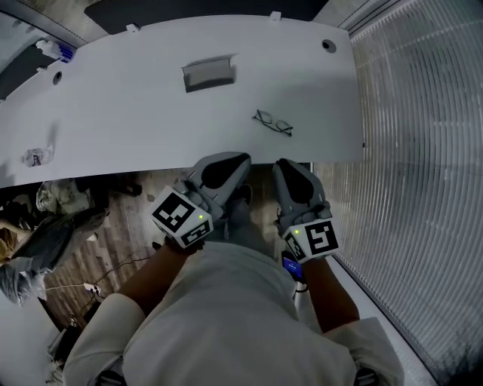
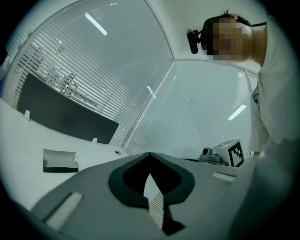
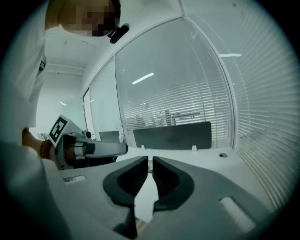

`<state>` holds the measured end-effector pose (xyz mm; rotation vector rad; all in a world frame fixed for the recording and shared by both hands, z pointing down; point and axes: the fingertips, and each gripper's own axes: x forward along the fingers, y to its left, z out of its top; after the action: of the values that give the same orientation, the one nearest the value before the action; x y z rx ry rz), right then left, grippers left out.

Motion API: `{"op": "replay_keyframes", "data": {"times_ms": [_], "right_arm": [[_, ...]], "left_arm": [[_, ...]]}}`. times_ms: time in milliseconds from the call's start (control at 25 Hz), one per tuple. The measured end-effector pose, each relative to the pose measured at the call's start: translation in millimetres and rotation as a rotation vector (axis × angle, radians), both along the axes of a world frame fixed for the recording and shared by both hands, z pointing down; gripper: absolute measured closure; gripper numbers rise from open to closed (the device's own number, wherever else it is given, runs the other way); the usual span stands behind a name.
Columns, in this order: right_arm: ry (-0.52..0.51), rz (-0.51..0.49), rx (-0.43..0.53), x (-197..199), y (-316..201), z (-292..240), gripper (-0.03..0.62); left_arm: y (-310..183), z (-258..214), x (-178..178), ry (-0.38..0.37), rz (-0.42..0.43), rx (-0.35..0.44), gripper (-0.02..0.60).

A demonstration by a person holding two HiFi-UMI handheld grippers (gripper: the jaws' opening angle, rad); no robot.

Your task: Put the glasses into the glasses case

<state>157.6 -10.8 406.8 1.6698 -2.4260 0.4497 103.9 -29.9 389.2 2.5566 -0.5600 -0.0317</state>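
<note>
On the white table [image 1: 136, 113], the glasses [image 1: 272, 123] — thin dark frame, lying flat, at 11 o'clock from the right gripper [image 1: 290, 164] and 1 o'clock from the left gripper [image 1: 232, 160]. Grey case [image 1: 209, 73] further in, at 10 o'clock from the glasses and well apart from them, at 12 o'clock from the left gripper. Both grippers side by side at the near table edge, off the glasses and the case, with only bare tabletop between. Left jaws together at the tips, holding nothing; right jaws a narrow slit apart, nothing in the slit. Round the table: a cable hole [image 1: 329, 45] at 1 o'clock from the glasses near the far right corner, a second hole [image 1: 56, 76] far left, a small crumpled thing [image 1: 34, 157] at 9 o'clock by the left edge. Slatted blinds [image 1: 423, 151] along the right — dark panel [image 1: 189, 9] behind the far edge, clutter [image 1: 45, 226] on the wood floor [image 1: 128, 226] at 8 o'clock.
</note>
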Motion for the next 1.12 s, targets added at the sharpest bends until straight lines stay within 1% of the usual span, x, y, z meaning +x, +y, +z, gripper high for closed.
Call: {"op": "replay_keyframes", "data": {"times_ms": [160, 320, 440, 640, 880, 1120], "right_arm": [[0.055, -0.029, -0.026, 5.9, -12.1, 28.7, 0.554], [0.086, -0.058, -0.061, 10.2, -25.2, 62.7, 0.554], [0.138, -0.089, -0.094, 8.9, -32.9, 90.6, 0.542], [0.19, -0.089, -0.155, 16.9, -47.0, 131.9, 0.538], [0.269, -0.125, -0.171, 26.5, -67.3, 167.3, 0.49], [0.384, -0.219, -0.19, 34.6, -80.8, 208.0, 0.429]], "left_arm": [[-9.1, 25.3, 6.1, -0.02, 0.005, -0.022, 0.581], [-15.9, 53.0, 13.9, -0.008, 0.005, -0.047, 0.581], [-19.1, 71.6, 17.1, -0.011, 0.01, -0.071, 0.581], [-27.7, 102.0, 23.1, -0.025, 0.02, -0.099, 0.581], [-43.4, 134.6, 33.1, -0.028, 0.002, -0.114, 0.581], [-58.9, 165.1, 38.3, -0.044, -0.013, -0.124, 0.581]]}}
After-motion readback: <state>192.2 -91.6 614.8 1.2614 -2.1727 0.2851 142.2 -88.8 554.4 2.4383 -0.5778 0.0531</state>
